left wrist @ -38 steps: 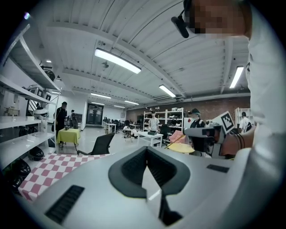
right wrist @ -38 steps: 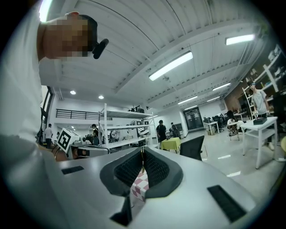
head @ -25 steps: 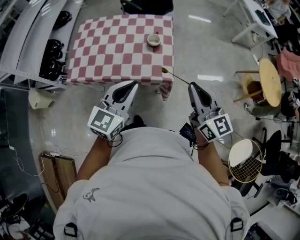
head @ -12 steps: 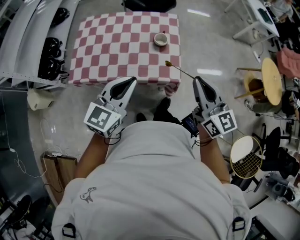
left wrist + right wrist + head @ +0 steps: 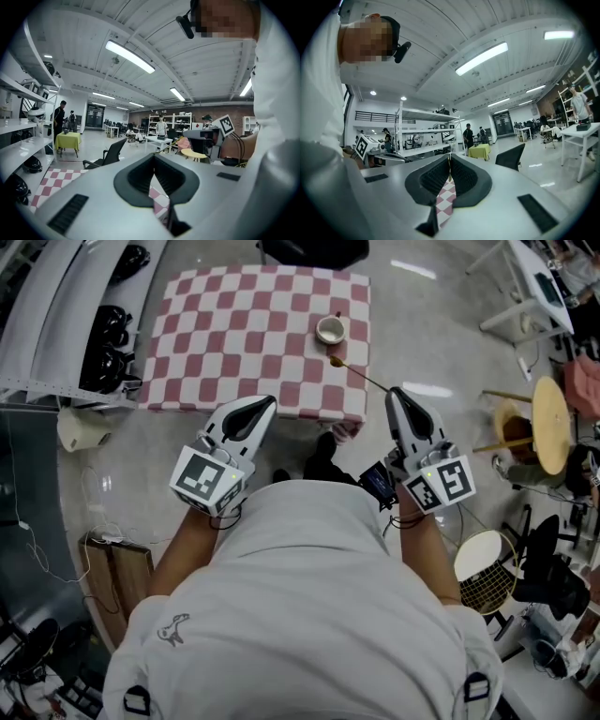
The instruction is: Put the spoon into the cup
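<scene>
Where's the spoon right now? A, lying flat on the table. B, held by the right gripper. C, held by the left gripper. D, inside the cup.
B: the right gripper is shut on the handle of the spoon, whose bowl is outside the cup.

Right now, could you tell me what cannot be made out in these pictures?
Cup contents: head view, too small to tell.
Spoon bowl: right gripper view, hidden beyond the right gripper's closed tips; only a handle sliver shows.
Cup: both gripper views, hidden behind the gripper bodies.
</scene>
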The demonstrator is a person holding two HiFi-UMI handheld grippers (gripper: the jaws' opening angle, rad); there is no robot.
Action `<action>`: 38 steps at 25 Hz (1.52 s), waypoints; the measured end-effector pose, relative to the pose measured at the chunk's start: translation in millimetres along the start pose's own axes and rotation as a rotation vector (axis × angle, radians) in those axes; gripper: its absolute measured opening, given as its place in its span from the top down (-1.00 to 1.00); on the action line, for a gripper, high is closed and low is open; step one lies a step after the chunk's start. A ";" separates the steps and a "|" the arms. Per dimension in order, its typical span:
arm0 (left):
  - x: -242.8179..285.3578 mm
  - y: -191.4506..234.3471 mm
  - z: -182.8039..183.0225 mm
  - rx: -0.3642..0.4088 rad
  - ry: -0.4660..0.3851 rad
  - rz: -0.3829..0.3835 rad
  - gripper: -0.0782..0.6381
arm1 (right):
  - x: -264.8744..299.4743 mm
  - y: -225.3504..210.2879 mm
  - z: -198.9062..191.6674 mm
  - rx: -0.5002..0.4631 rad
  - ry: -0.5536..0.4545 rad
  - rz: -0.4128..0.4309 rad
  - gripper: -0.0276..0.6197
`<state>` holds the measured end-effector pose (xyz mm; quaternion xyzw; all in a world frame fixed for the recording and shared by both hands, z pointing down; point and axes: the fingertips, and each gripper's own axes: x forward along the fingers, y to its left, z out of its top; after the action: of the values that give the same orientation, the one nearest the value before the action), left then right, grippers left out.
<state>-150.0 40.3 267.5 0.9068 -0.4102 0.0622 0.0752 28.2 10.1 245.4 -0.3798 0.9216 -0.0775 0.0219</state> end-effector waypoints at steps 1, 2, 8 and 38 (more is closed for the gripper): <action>5.5 3.8 0.3 -0.008 0.000 0.007 0.74 | 5.2 -6.1 0.8 0.005 0.001 0.006 0.81; 11.6 7.8 1.0 -0.015 0.000 0.014 0.74 | 10.0 -12.8 1.3 0.010 0.003 0.011 0.81; 58.9 27.5 6.6 -0.027 -0.001 0.043 0.74 | 35.5 -64.3 6.1 0.027 0.013 0.029 0.81; 210.6 83.0 -16.0 -0.065 0.093 0.044 0.74 | 99.1 -192.6 -11.8 0.126 0.078 0.066 0.81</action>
<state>-75.2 -165.5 327.1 0.8908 -0.4278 0.0925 0.1222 90.8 -192.8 289.6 -0.3438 0.9270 -0.1494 0.0127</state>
